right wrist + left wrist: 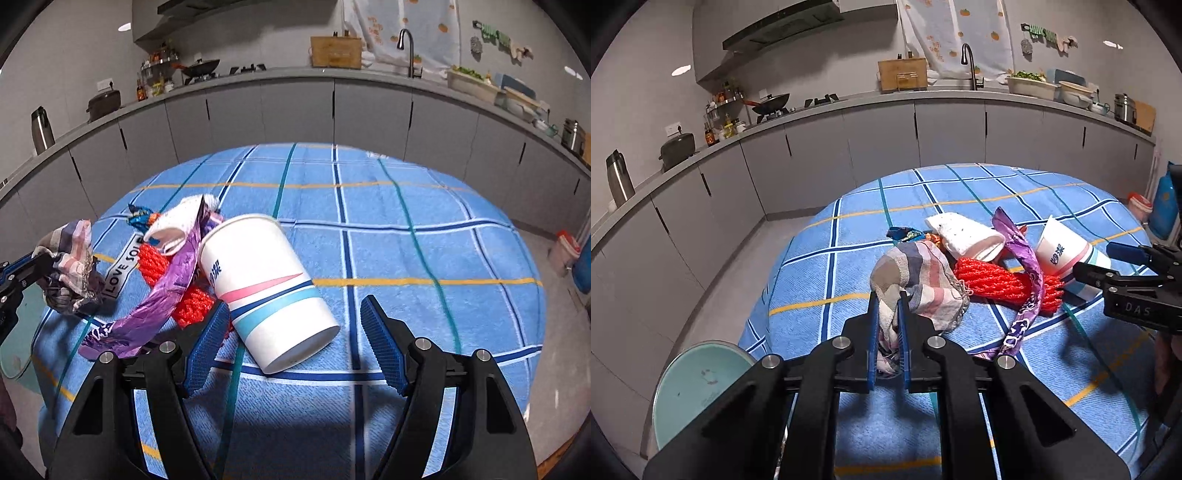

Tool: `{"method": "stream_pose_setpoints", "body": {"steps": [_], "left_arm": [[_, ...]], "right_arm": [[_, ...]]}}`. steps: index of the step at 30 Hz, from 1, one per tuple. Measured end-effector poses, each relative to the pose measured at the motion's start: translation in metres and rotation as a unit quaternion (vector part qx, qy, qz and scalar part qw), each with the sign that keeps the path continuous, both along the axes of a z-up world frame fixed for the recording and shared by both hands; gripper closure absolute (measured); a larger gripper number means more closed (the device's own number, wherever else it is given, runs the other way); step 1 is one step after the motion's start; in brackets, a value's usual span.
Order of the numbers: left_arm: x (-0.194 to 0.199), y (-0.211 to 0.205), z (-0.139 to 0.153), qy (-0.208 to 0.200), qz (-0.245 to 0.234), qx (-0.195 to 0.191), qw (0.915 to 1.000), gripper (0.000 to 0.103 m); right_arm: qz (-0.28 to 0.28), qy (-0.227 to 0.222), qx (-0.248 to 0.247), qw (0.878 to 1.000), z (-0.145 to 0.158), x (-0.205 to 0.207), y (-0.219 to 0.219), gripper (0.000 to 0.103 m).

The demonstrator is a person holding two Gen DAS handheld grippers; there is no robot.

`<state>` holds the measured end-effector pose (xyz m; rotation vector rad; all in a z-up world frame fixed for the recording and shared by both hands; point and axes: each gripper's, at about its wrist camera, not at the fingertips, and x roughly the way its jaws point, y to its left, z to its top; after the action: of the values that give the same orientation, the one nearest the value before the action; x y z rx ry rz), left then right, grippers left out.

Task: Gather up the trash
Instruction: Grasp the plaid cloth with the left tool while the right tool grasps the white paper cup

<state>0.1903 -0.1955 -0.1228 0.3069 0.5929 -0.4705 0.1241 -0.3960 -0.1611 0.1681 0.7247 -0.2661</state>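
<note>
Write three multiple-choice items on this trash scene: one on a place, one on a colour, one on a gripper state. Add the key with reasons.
1. Where does the paper cup lie?
A. on its side on the blue checked tablecloth
B. upright on the counter
C. inside the bin

2. What colour is the foam net beside the cup?
A. green
B. red
C. black

3. What state is the left hand-held gripper in?
A. open and empty
B. shut on the cup
C. shut on the plaid cloth

Key: 1 A, the cup rests tipped over on the cloth-covered table. 2 B, the mesh is bright red. 3 C, cloth is pinched between its blue pads, while the right hand-held gripper stands open around the cup.
</note>
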Motion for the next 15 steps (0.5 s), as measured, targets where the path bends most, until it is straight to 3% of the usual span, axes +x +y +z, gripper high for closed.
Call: {"method": "stream_pose_setpoints", "body": {"steps": [3,5,8,15], "left_arm": [[0.002,0.0,-0.002,0.002,0.001,0.0,1.0,0.093],[0.002,0.001,-0.001,0.002,0.002,-0.003,1.0,0.093],[-0.001,0.003,0.005,-0.003,0.0,-0.007,1.0,0.093],[-0.013,0.01,0.019,-0.016,-0.004,-0.02,0.9997,0.093]], "right_arm": [[0.007,0.007,0.01,1.0,-0.003,0.003,-0.001,0.03],[0.012,0.006,0.019,1.0,-0.003,0.003,-0.002,0.039],[0.012,0.004,0.025,1.0,-0.001,-0.001,-0.003,0.044],[-0.012,-0.039,0.022,0.999,0.017,-0.026,-0.001,0.047]]}}
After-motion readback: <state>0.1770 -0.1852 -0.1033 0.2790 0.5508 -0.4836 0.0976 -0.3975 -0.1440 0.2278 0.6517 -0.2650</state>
